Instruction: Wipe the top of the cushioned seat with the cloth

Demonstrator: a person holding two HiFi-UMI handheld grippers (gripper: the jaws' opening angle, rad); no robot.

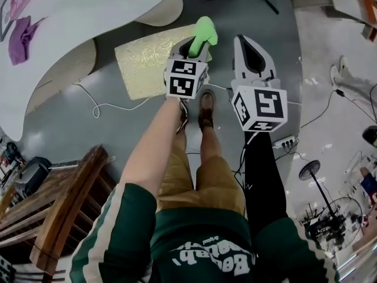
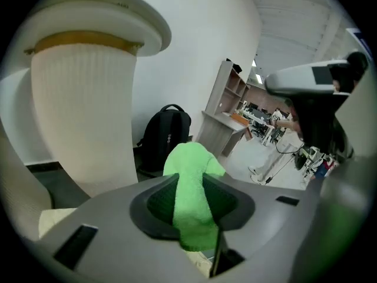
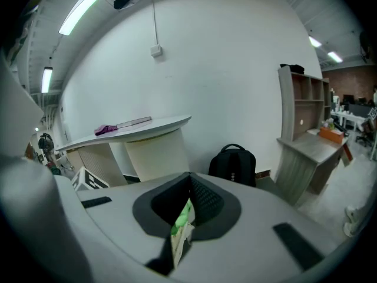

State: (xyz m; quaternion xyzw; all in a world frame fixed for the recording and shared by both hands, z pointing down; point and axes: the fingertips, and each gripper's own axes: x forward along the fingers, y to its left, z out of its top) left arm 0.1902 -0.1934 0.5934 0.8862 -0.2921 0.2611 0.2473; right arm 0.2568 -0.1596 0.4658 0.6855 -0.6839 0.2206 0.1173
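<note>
One green cloth [image 1: 205, 30], clamped between the jaws of the left gripper [image 1: 197, 47], with its free end bunched past the tips. It shows at the far right corner of the cushioned seat [image 1: 144, 61]; contact cannot be told. The one seat has a square, pale gold, patterned top and sits low on a grey floor [image 1: 88, 134]. Right gripper [image 1: 246, 45] just to the right, jaws pressed together, gripping nothing. One white cable [image 1: 100, 105] trails left of the seat. Far left is a curved white table [image 1: 88, 10] with one purple cloth [image 1: 20, 38] on it. One black backpack [image 2: 165, 135] stands by the white wall.
</note>
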